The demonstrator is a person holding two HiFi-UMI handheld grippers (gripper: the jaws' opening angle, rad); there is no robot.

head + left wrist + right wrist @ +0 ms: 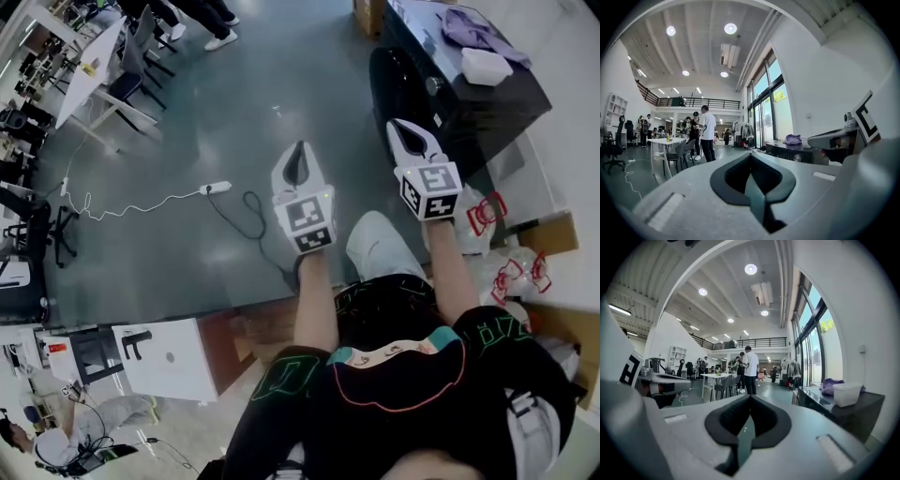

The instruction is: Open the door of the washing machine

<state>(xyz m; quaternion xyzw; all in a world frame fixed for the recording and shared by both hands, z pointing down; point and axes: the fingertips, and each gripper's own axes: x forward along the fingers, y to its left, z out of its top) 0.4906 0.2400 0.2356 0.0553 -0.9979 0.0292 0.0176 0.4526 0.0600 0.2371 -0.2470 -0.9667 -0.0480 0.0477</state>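
Note:
The washing machine (441,94) is a dark low box at the upper right of the head view, its round front (389,80) facing the open floor. It also shows as the washing machine (792,152) in the left gripper view and, at the right, as the washing machine (839,411) in the right gripper view. A purple cloth (469,28) and a white box (486,66) lie on its top. My left gripper (299,150) hangs over the floor, left of the machine, jaws shut and empty. Beside the machine's front, my right gripper (401,127) is also shut on nothing. Neither touches the machine.
A white power strip (217,187) with its cable and a black cable (248,211) lie on the floor ahead. A white table with chairs (89,66) stands far left. A white cabinet (164,356) is near left; plastic bags (492,216) lie right. People (707,136) stand further off.

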